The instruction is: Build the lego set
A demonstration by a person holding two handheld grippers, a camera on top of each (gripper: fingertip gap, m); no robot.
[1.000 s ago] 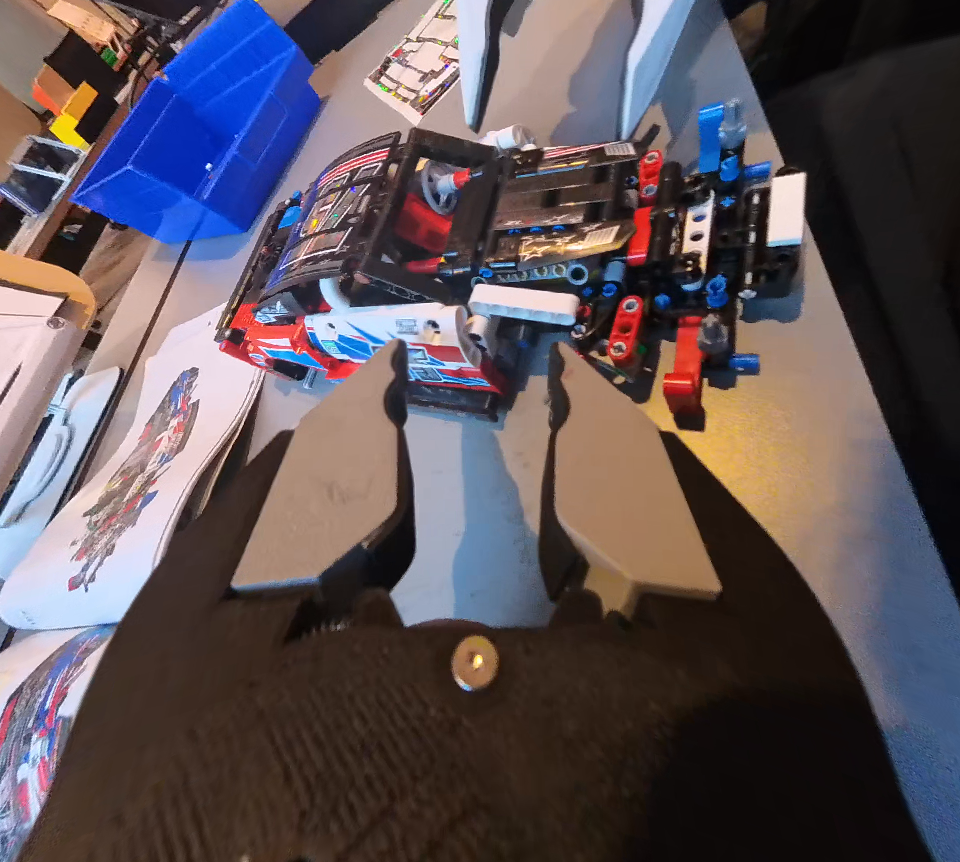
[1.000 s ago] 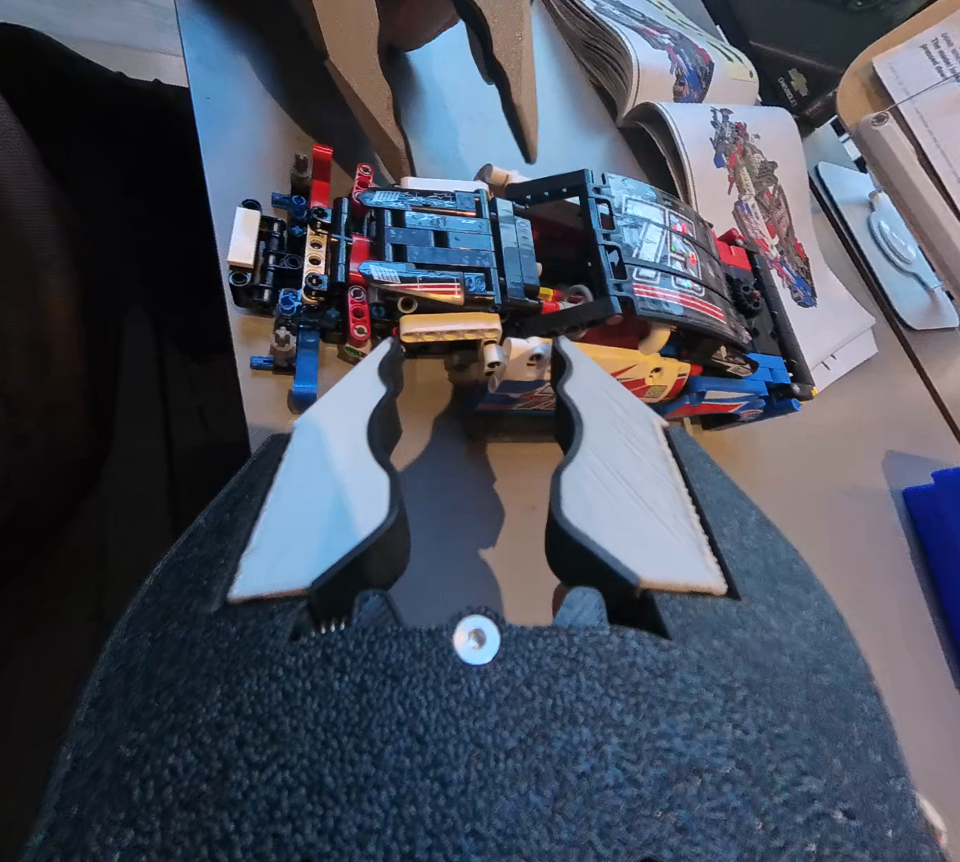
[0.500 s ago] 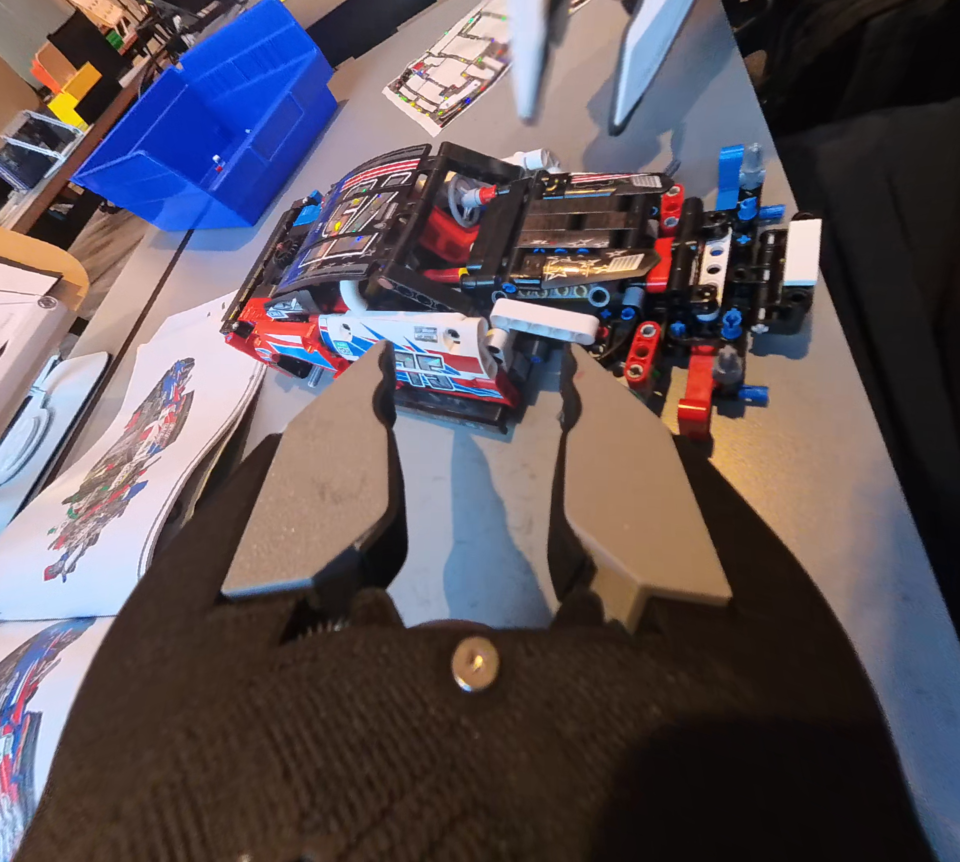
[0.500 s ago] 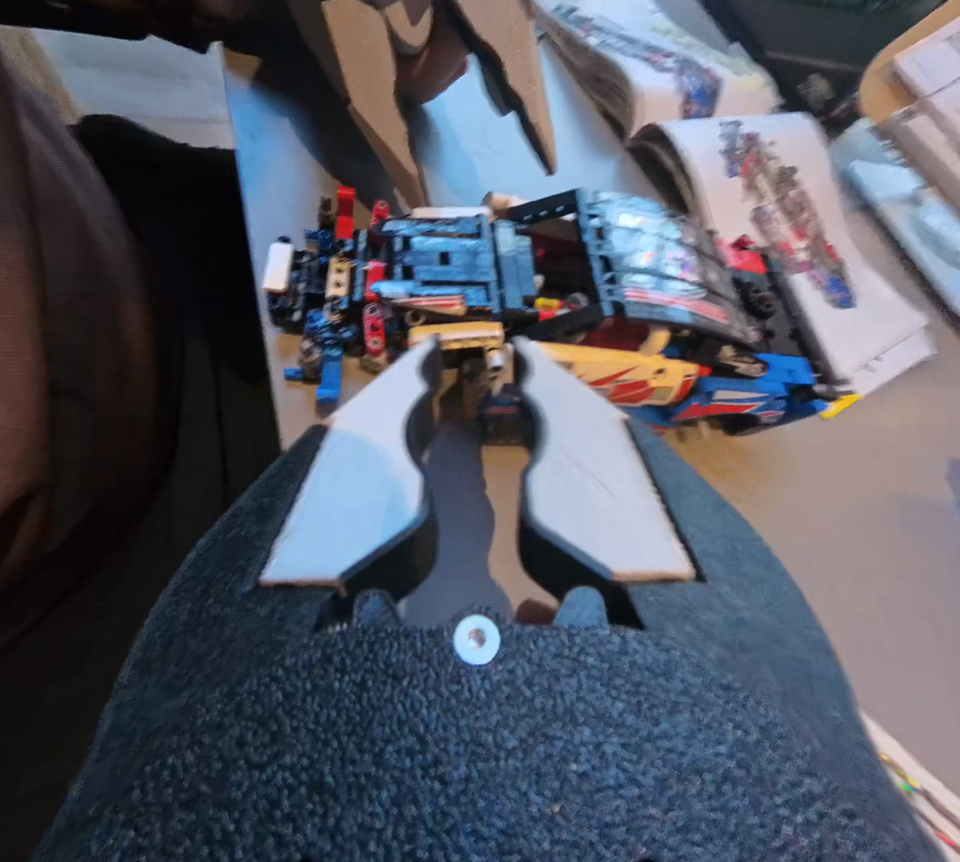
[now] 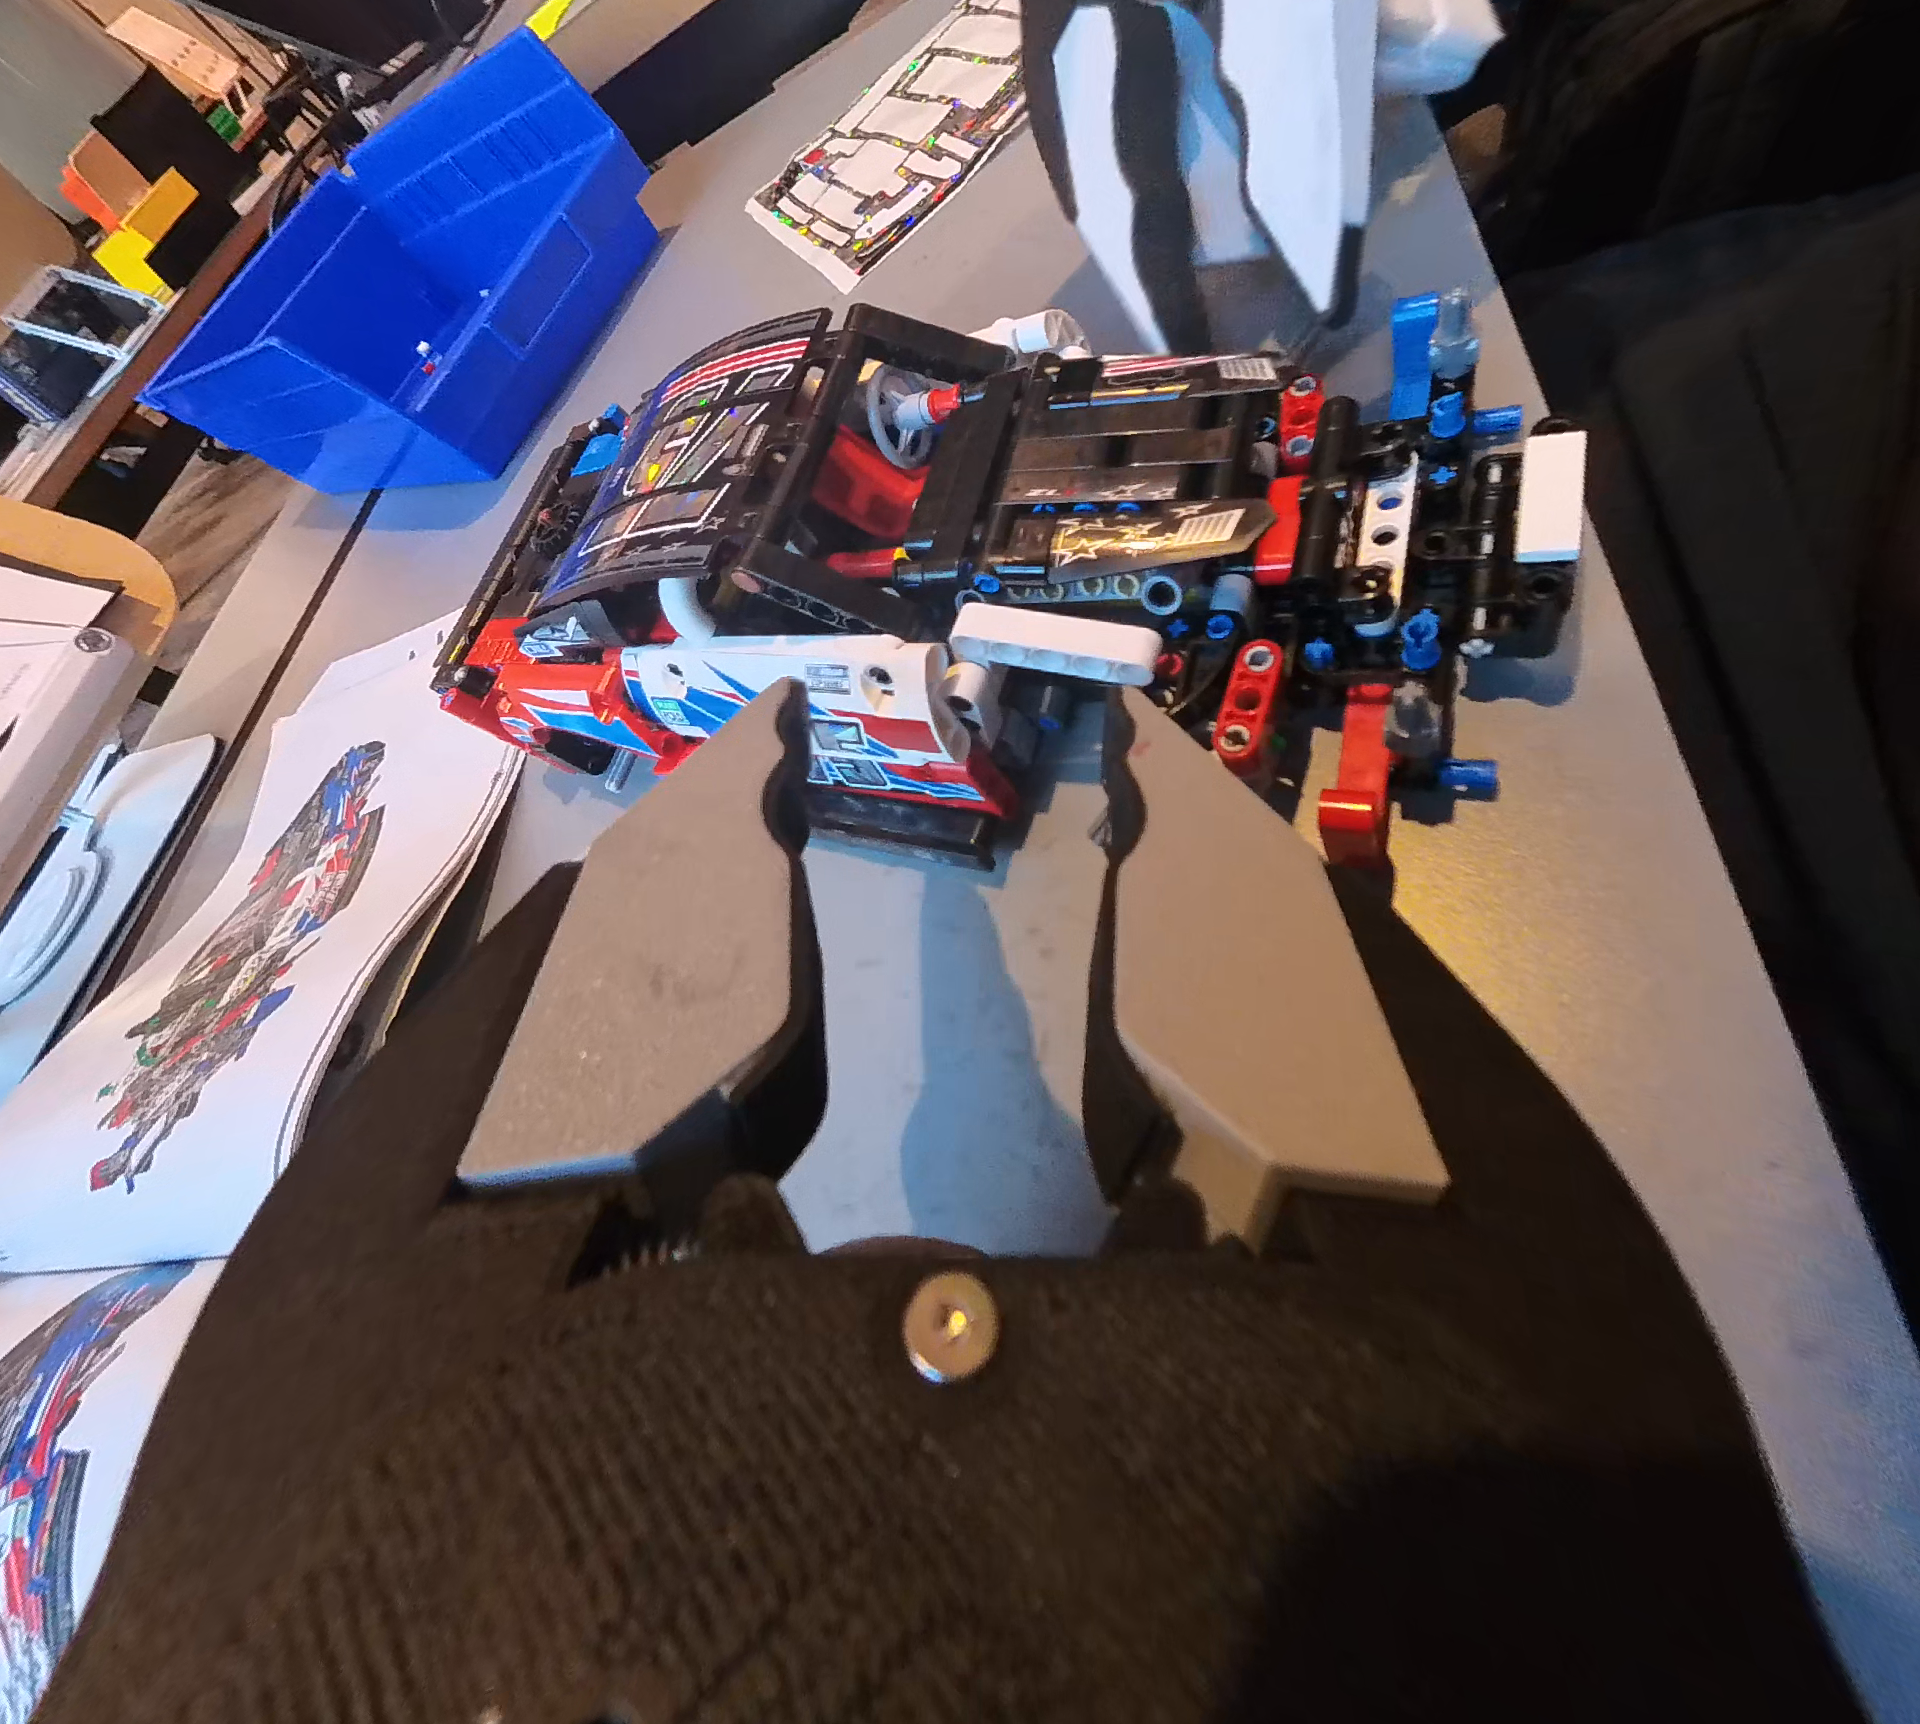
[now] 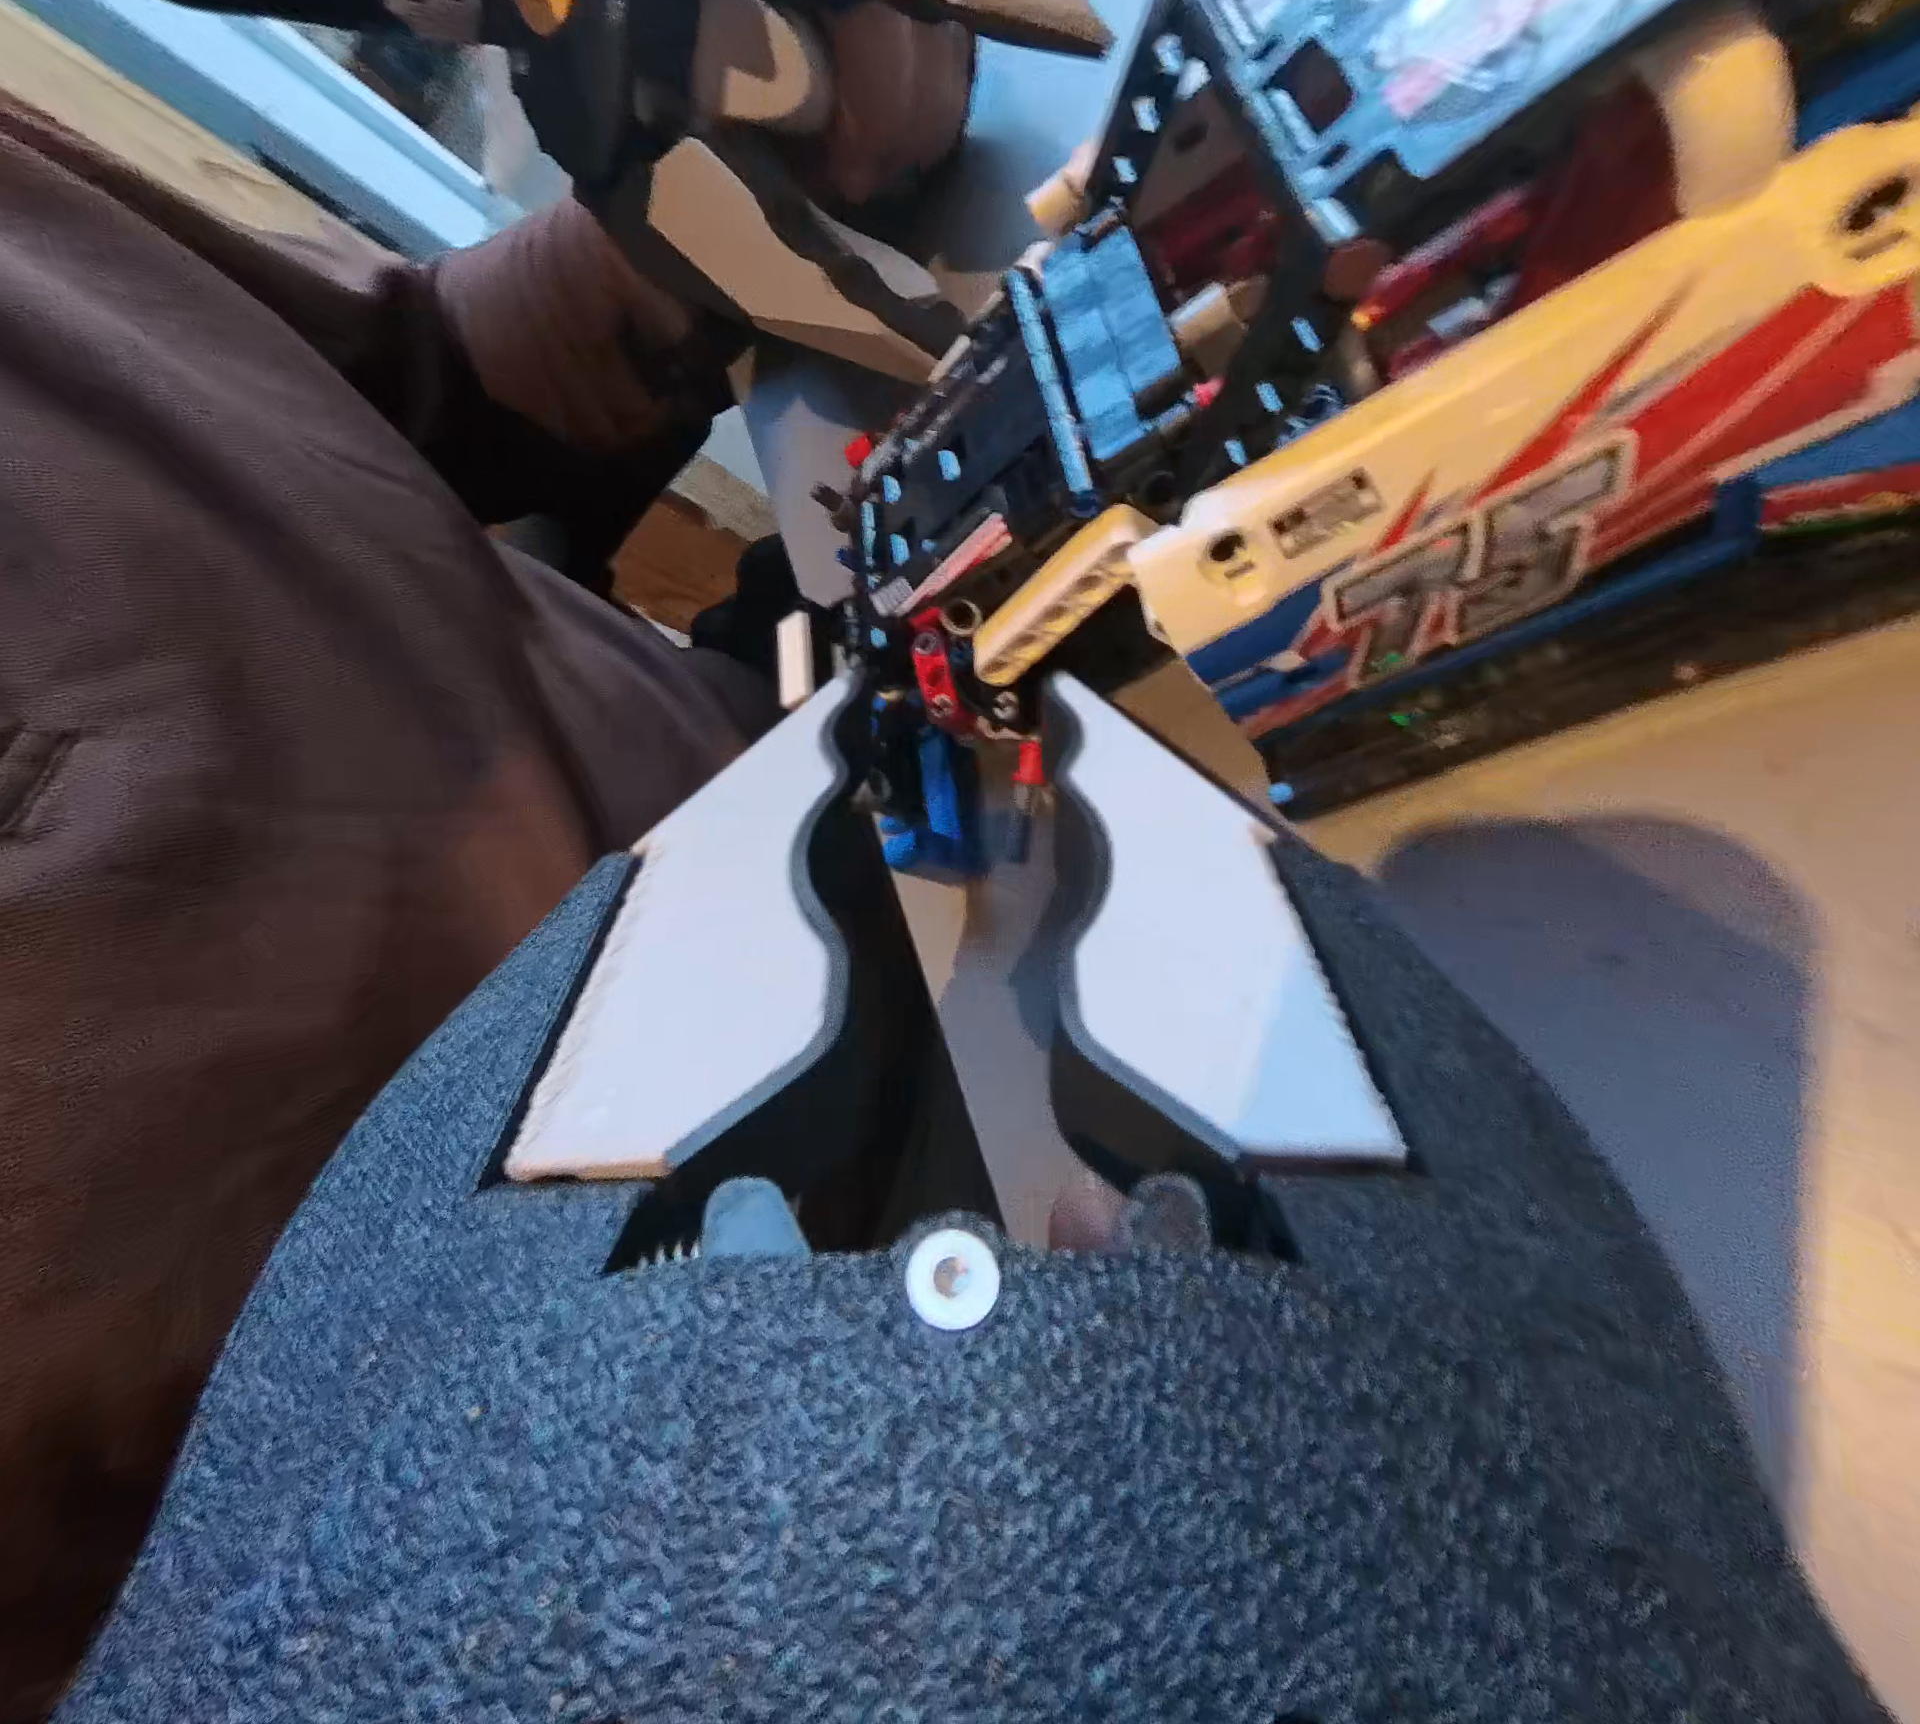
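We see printed stickers on the lego car (image 5: 935, 552), lying just beyond our left gripper (image 5: 951, 718) and right gripper (image 6: 951, 698), both spread open, empty.

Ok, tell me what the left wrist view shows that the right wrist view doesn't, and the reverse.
Only the left wrist view shows the blue bin, the sticker sheet and the open instruction booklet on the table.

Only the right wrist view shows a brown sleeve at close range.

Both show the half-built lego car, with the left gripper and right gripper near it, jaws apart and empty.
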